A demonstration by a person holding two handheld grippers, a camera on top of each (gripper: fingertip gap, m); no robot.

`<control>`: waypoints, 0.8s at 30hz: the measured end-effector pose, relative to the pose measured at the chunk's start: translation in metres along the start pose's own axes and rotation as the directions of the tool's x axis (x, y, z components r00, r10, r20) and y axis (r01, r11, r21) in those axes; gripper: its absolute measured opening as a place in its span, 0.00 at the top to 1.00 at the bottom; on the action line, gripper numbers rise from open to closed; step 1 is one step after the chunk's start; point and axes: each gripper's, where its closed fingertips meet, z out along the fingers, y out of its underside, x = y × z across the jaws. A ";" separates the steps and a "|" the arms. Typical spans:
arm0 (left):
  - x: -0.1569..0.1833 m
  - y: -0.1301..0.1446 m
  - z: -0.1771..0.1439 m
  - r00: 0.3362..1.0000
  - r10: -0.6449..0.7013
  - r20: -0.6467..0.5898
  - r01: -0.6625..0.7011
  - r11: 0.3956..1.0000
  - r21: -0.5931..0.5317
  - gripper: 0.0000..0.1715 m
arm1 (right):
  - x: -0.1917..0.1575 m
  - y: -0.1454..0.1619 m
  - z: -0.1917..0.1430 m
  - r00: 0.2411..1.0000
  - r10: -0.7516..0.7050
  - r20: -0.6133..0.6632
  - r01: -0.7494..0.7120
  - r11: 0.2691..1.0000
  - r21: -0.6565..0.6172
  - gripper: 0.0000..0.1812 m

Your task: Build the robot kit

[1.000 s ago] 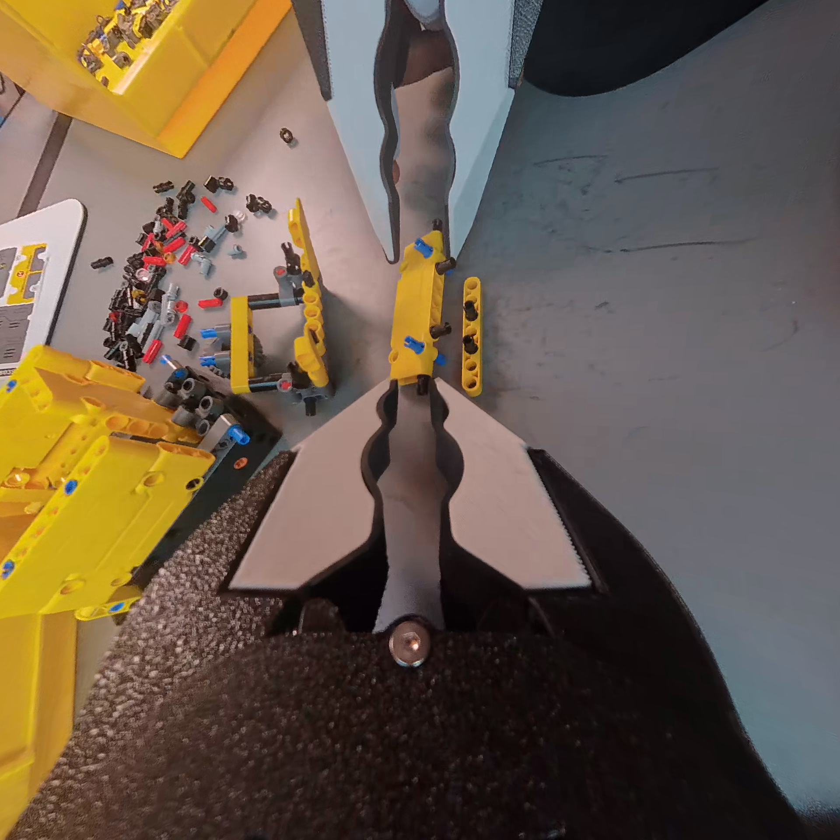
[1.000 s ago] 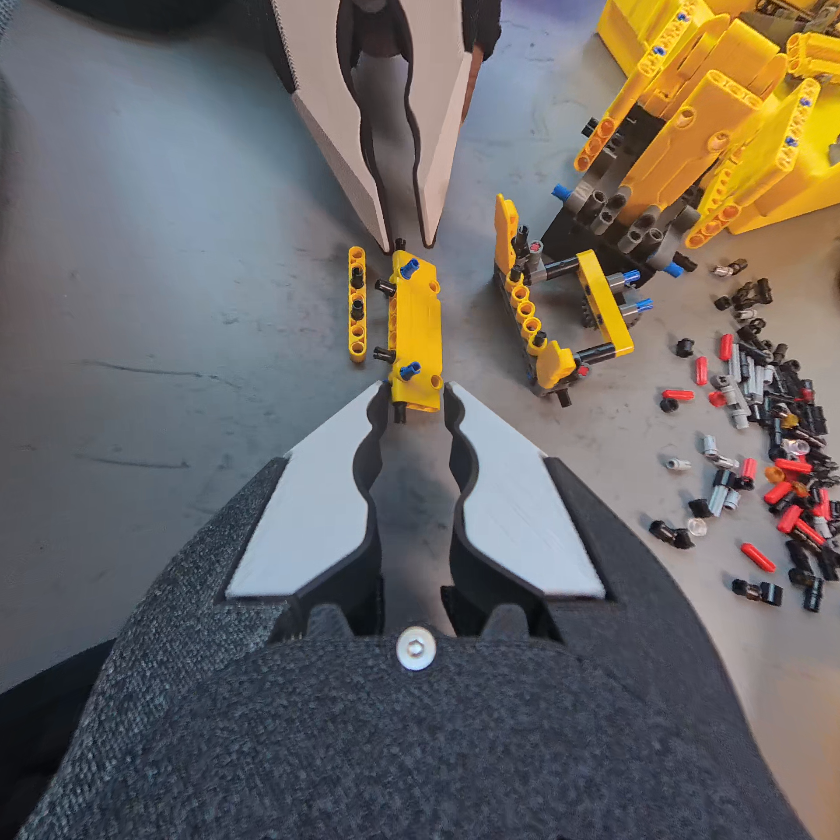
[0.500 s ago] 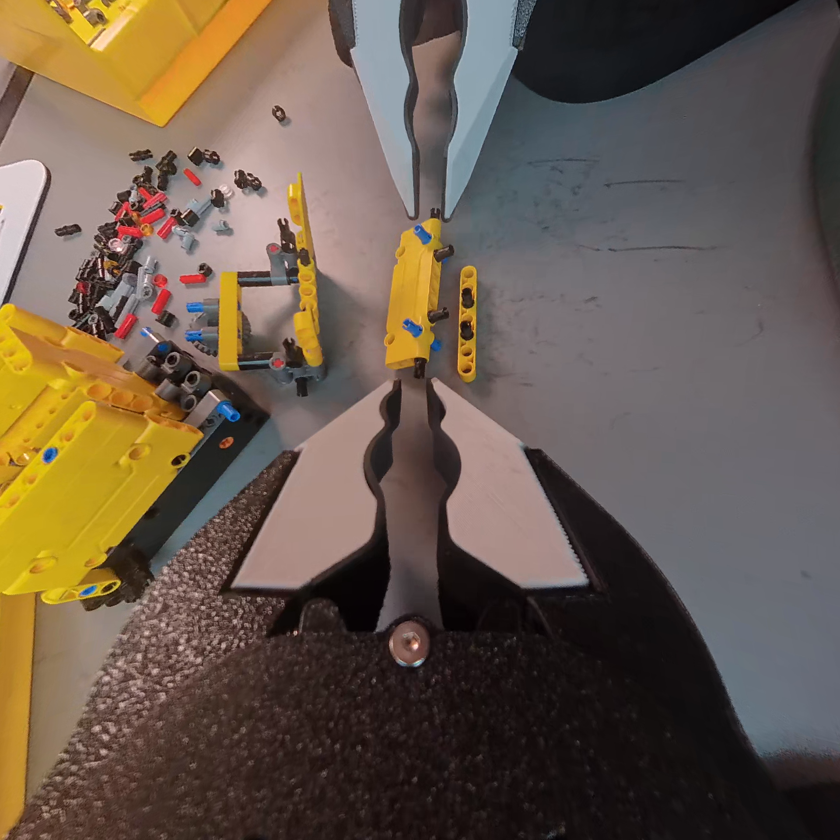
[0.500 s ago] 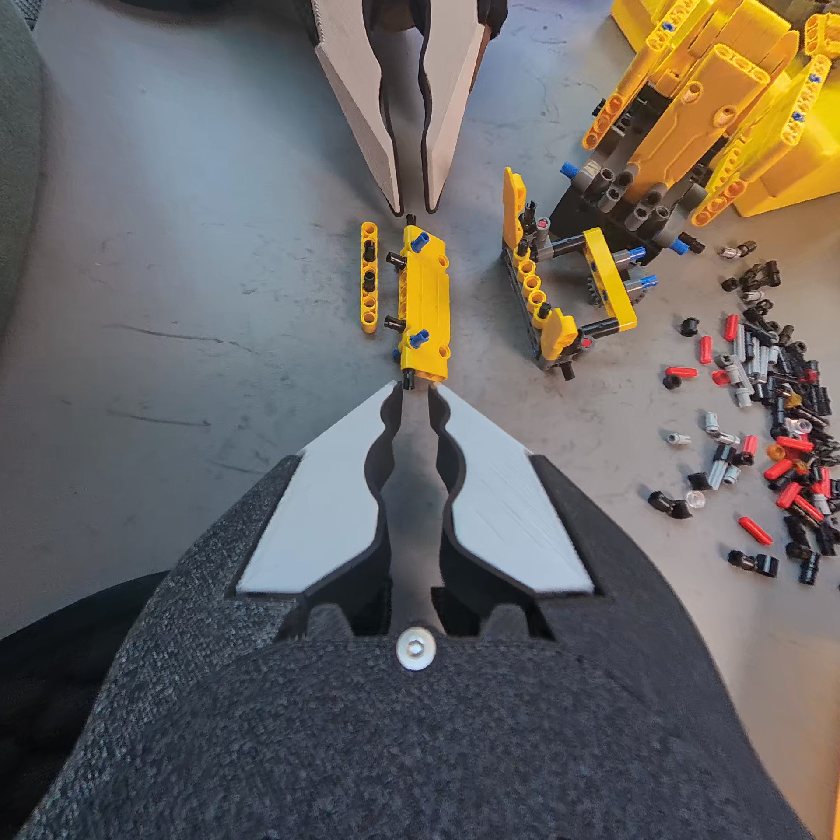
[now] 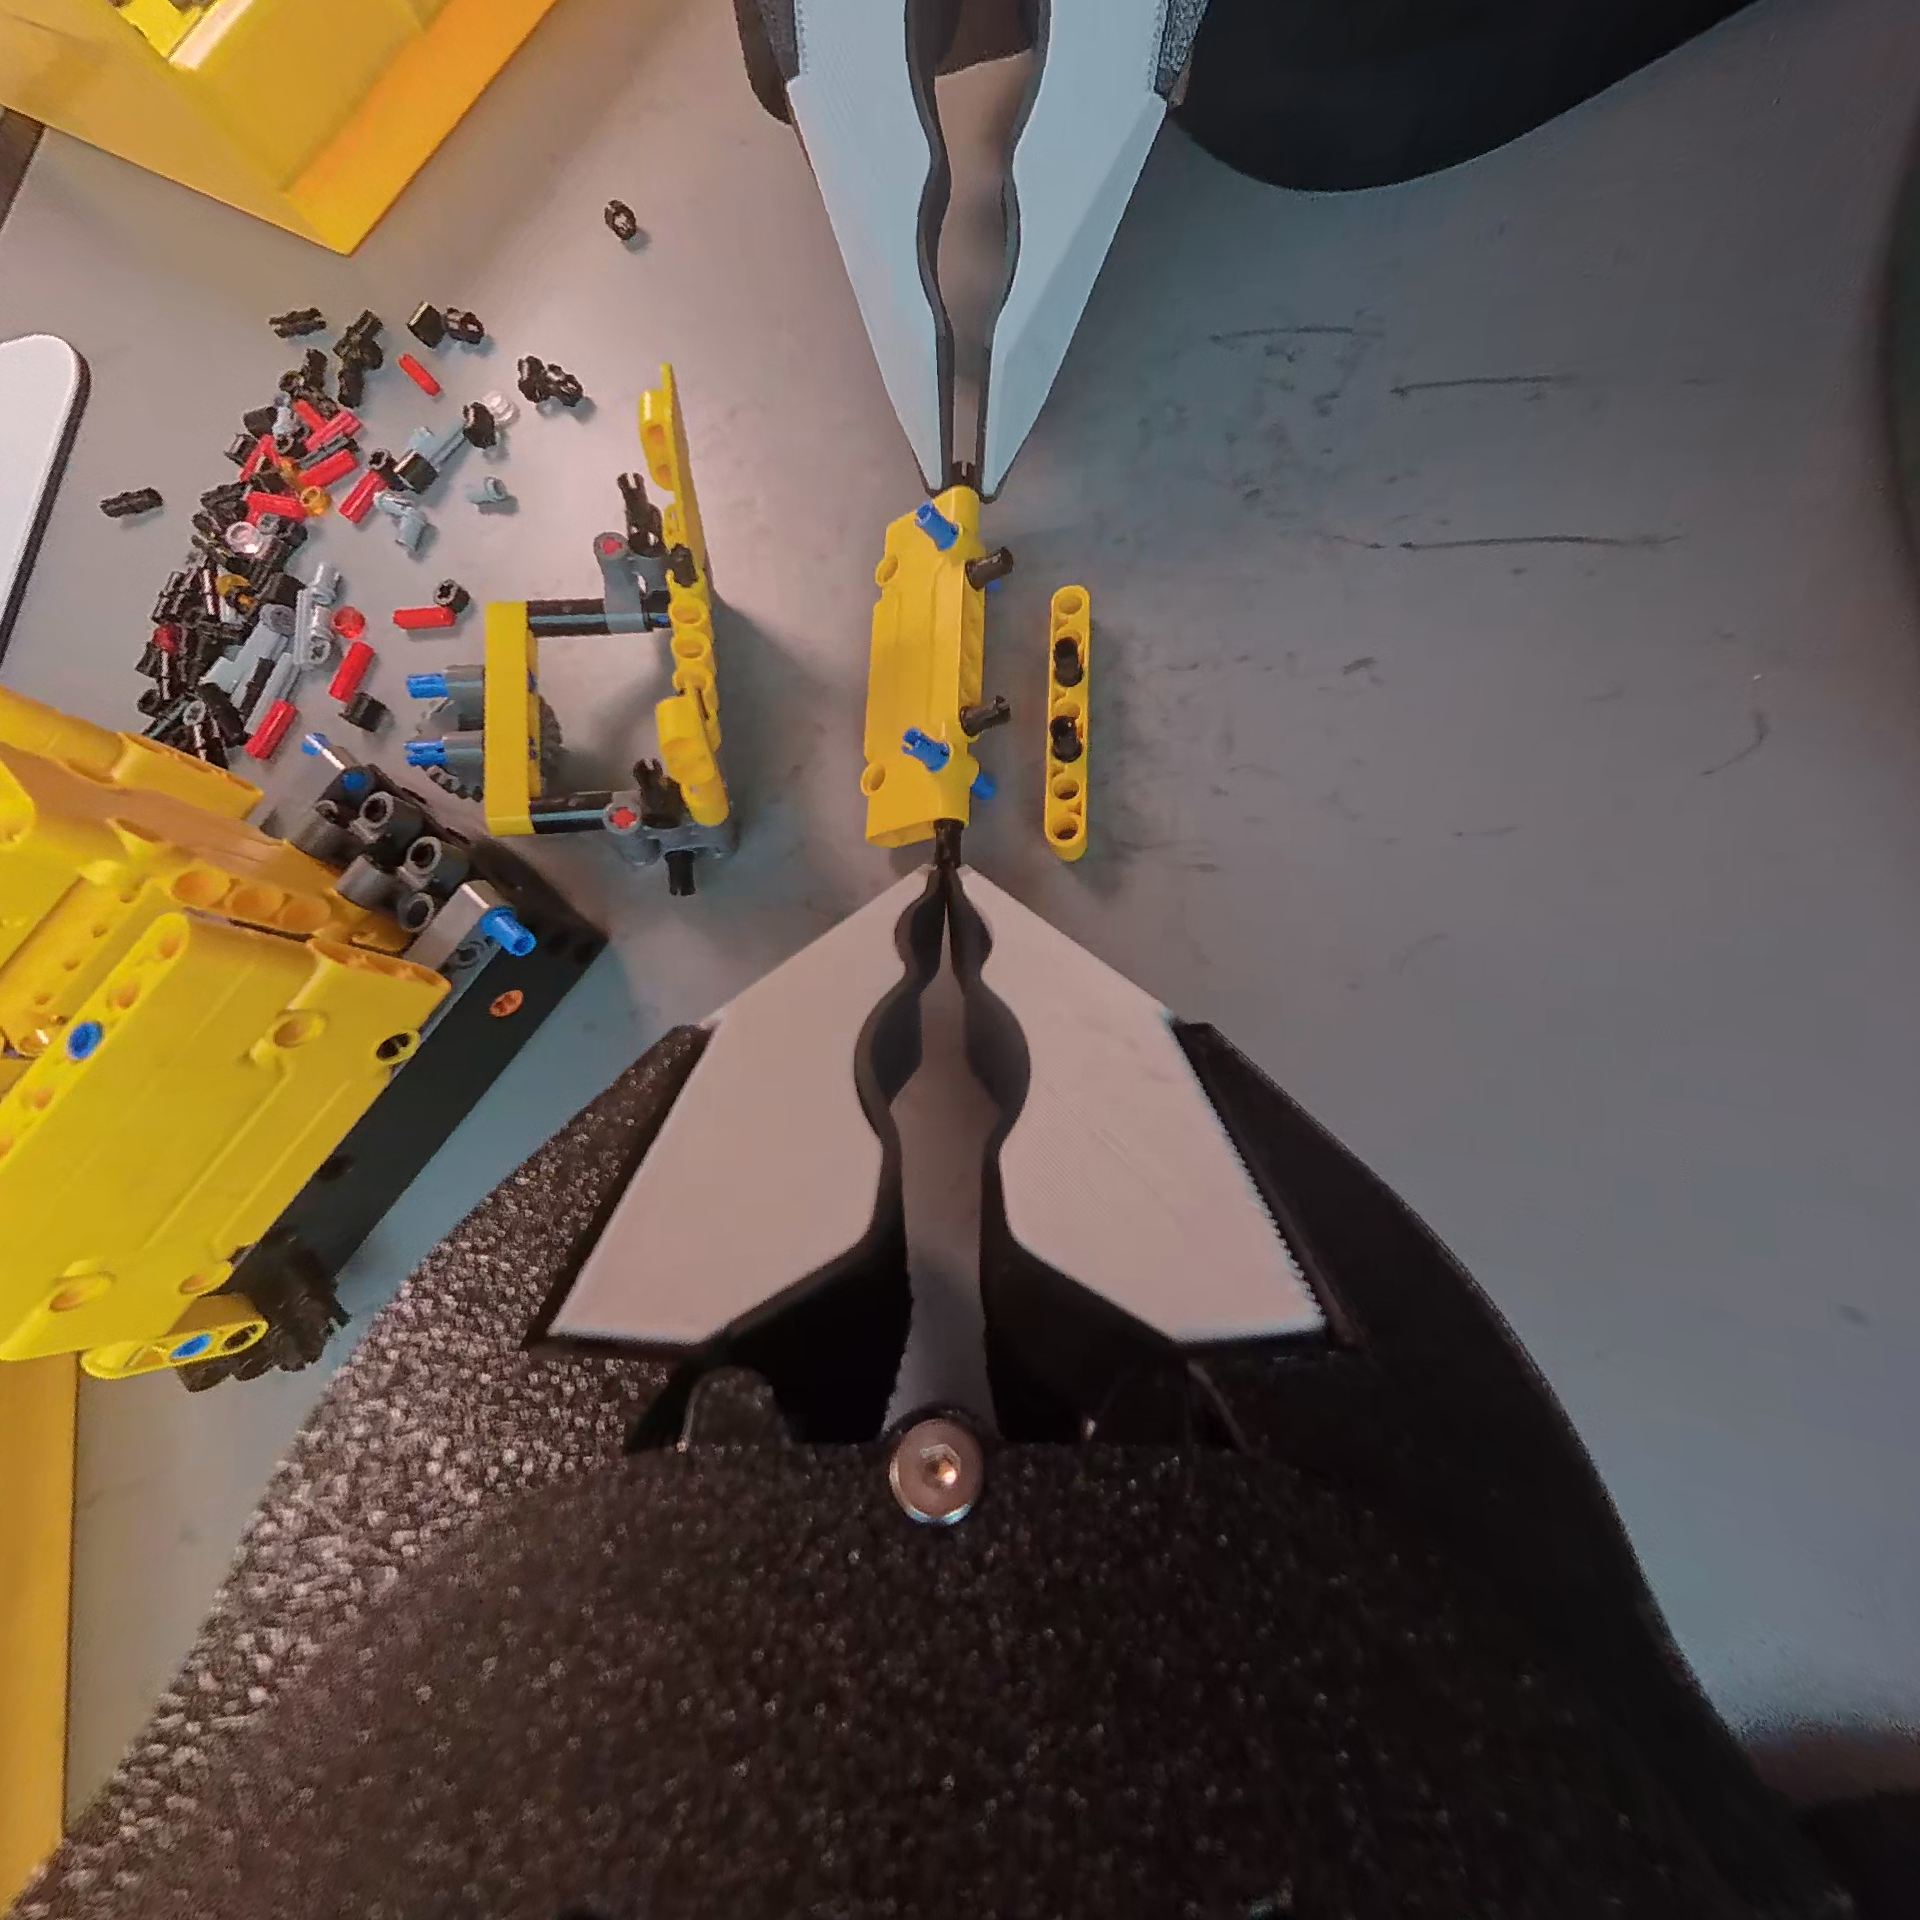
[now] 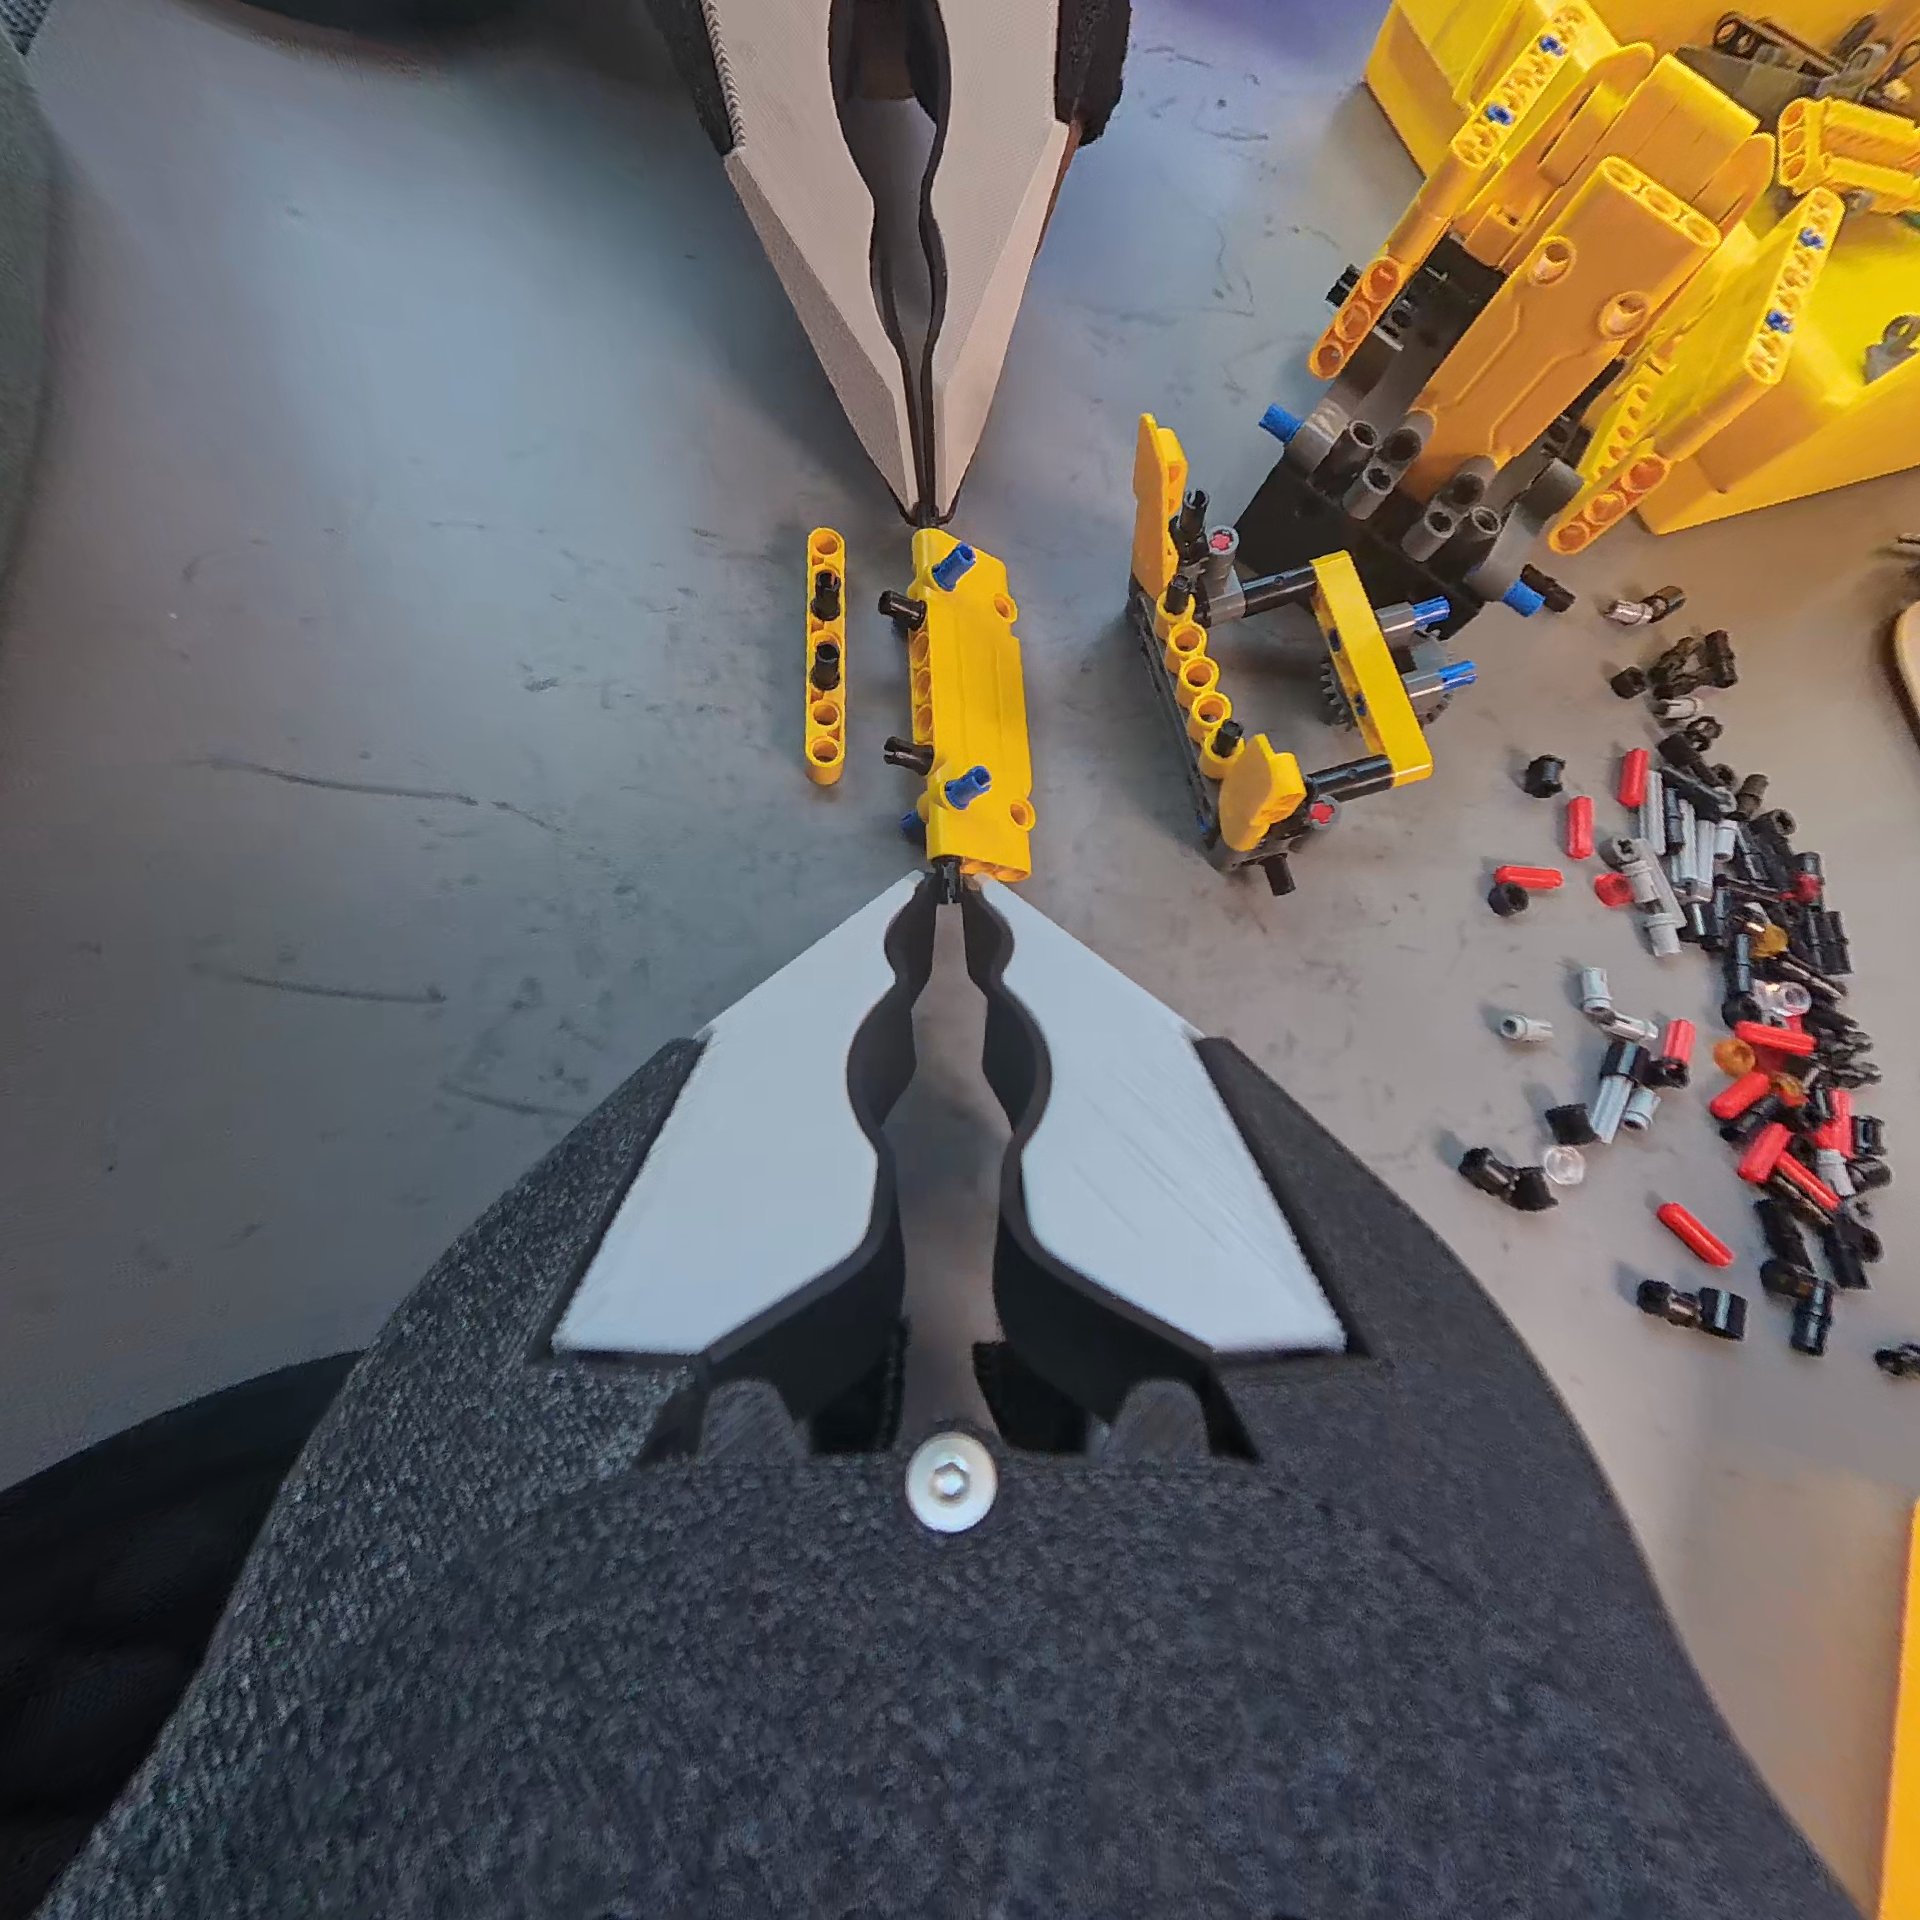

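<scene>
The yellow panel (image 5: pixel 925 675) lies on the grey table (image 5: pixel 1455 727), a thin beam (image 5: pixel 1068 722) just right of it; the left gripper (image 5: pixel 945 883) pinches the black pin (image 5: pixel 945 840) at its near end, jaws almost closed; the right gripper (image 6: pixel 945 888) nips the far-end pin likewise; light, rigid plastic, probably slippery; the pins could pull out, so the panel's long sides look safer to hold.

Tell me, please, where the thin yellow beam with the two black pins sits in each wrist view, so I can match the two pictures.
Left wrist view: the thin yellow beam lies just right of centre, right of the yellow block.
Right wrist view: the same beam lies left of centre, left of that block.
Shared landmark: the yellow block, lying between the tips of the left gripper and the right gripper.
</scene>
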 end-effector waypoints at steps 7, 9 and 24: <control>-0.008 -0.015 -0.014 0.996 -0.091 -0.008 0.091 0.989 0.120 0.96 | 0.005 -0.005 -0.005 0.999 0.047 -0.006 -0.047 0.998 0.046 0.90; -0.017 -0.029 -0.027 0.986 -0.165 -0.014 0.164 0.959 0.231 0.93 | 0.014 -0.014 -0.013 0.995 0.095 -0.035 -0.090 0.989 0.116 0.84; -0.112 -0.038 -0.104 0.791 -0.560 0.244 0.301 0.705 0.642 0.77 | 0.088 -0.037 -0.056 0.877 0.417 -0.240 -0.265 0.835 0.482 0.69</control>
